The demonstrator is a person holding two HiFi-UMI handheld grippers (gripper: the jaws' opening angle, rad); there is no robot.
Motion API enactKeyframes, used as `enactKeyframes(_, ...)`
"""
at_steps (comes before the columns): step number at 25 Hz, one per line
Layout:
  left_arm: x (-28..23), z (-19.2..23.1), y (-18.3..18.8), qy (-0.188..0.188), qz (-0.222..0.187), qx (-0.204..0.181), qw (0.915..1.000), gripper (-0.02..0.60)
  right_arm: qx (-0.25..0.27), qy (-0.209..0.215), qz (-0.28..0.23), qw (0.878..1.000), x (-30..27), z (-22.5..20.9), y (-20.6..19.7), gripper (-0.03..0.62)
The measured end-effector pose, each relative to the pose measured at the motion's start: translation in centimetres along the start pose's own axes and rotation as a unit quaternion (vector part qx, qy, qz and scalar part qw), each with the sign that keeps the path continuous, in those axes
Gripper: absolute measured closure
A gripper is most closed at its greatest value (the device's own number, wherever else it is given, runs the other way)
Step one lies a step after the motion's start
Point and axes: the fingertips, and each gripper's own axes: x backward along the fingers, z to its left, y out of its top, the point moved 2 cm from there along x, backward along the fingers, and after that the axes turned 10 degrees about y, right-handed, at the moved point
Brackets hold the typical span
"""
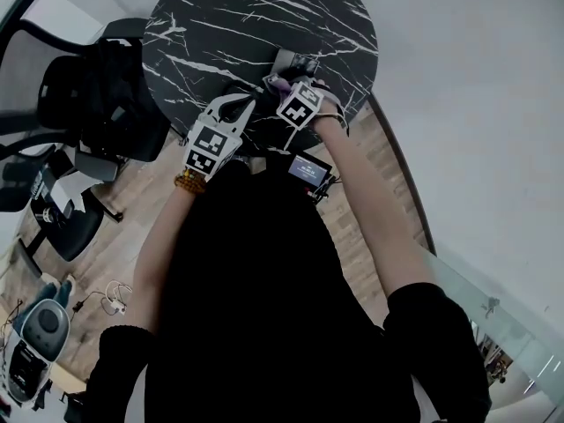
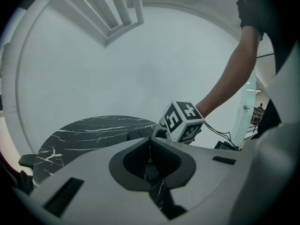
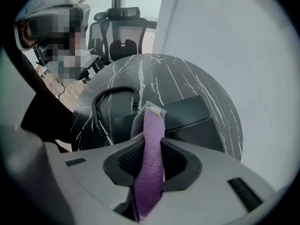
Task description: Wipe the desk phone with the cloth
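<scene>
The black desk phone (image 3: 187,118) lies on a round black marble table (image 3: 201,88), its coiled cord (image 3: 98,109) curling off to the left. My right gripper (image 3: 151,149) is shut on a purple cloth (image 3: 151,172), whose tip hangs just over the phone's near edge. In the head view that gripper (image 1: 280,82) and the cloth (image 1: 271,81) sit at the phone (image 1: 295,62), near the table's (image 1: 229,16) front edge. My left gripper (image 1: 236,104) hovers beside it to the left. Its jaws (image 2: 150,158) meet with nothing between them, and the phone (image 2: 139,134) shows just beyond.
Black office chairs (image 1: 97,95) stand left of the table, one seen also behind it (image 3: 119,32). A small lit screen device (image 1: 308,170) hangs by my body below the table edge. A white wall curves round the right side. Gear lies on the wooden floor (image 1: 35,333).
</scene>
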Motion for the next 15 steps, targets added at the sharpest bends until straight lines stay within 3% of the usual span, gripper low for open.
enactKeyframes(15,0.4,-0.3,-0.3,0.006,0.006,-0.002,1.0,0.566,0.038,0.003,0.011,0.999,-0.9,2.4,-0.4,0.517)
